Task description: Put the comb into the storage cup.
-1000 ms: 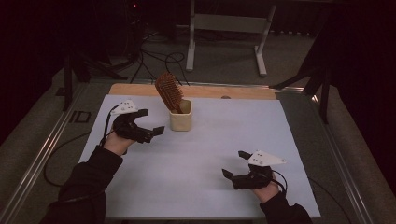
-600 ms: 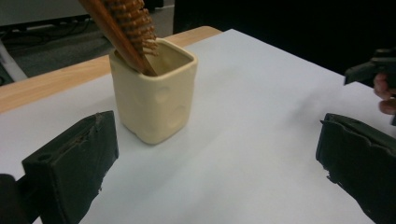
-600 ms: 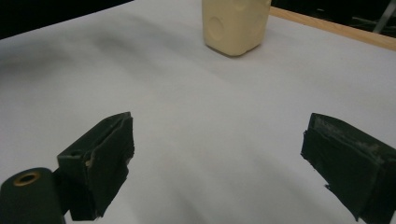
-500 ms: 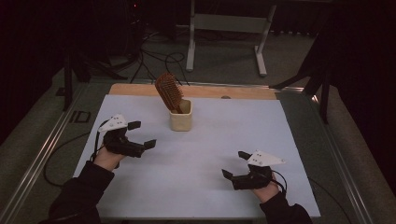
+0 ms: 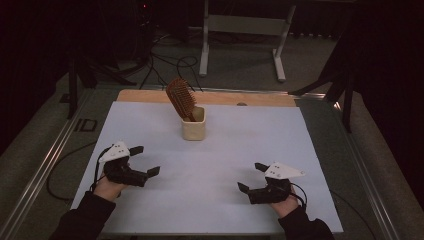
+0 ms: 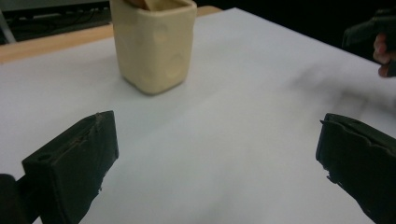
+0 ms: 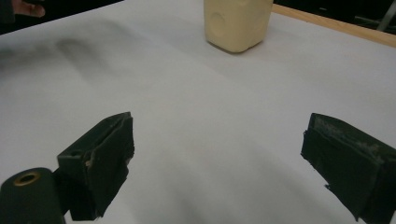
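resting low over the white counter (image 5: pixel 225 165), both claws stand wide open with nothing between their jaws: the left claw (image 5: pixel 141 161) near the front left, the right claw (image 5: pixel 251 176) near the front right, each well apart from the cream cup (image 5: pixel 193 127) that stands upright toward the far middle. a wooden hairbrush (image 5: pixel 180 98) sits handle-down in that cup, its bristled head leaning up and to the left above the rim.

the likeliest trouble is the cup tipping. the brush is top-heavy and tilted, so a claw that brushes the head or pulls it sideways rather than straight up along its lean could drag the cup over or skate it across the smooth sheet. a one-sided pinch on the cup's wall could also squirt it away, since nothing steadies it.

the high view gives the whole brush and both hands at once. the left gripper view brings the cup (image 6: pixel 153 43) close, showing its dimpled side and its base on the sheet, with the other hand at the far right edge; the right gripper view shows the cup (image 7: pixel 237 22) farther off.
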